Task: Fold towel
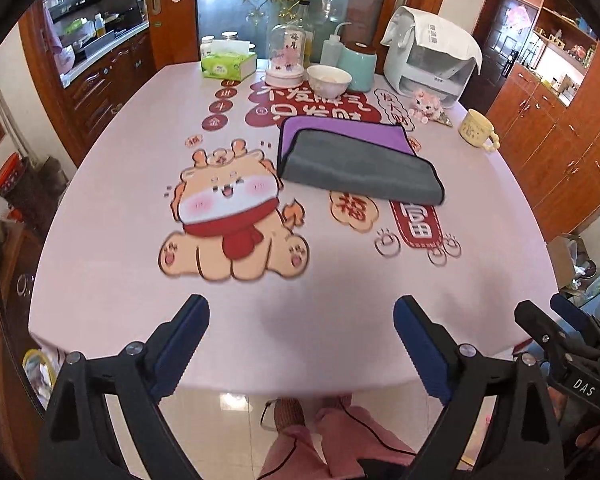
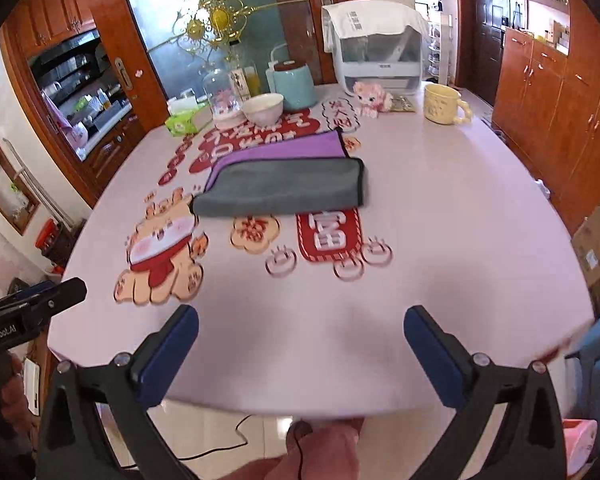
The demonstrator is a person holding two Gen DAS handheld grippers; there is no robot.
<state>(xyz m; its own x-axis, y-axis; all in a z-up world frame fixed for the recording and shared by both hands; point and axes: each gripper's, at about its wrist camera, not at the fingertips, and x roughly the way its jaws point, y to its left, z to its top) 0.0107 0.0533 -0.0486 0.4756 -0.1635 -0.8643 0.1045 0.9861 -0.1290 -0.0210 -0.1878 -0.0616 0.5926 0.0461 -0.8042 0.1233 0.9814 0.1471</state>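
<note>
A towel, grey on one side and purple on the other, lies folded on the pink table, grey flap over the purple layer. It also shows in the right wrist view. My left gripper is open and empty above the table's near edge, well short of the towel. My right gripper is open and empty, also at the near edge. The right gripper shows at the right of the left view; the left gripper shows at the left of the right view.
At the table's far side stand a tissue box, a glass dome, a white bowl, a teal jar, a white appliance, a pink plush and a yellow mug. Wooden cabinets stand to the right.
</note>
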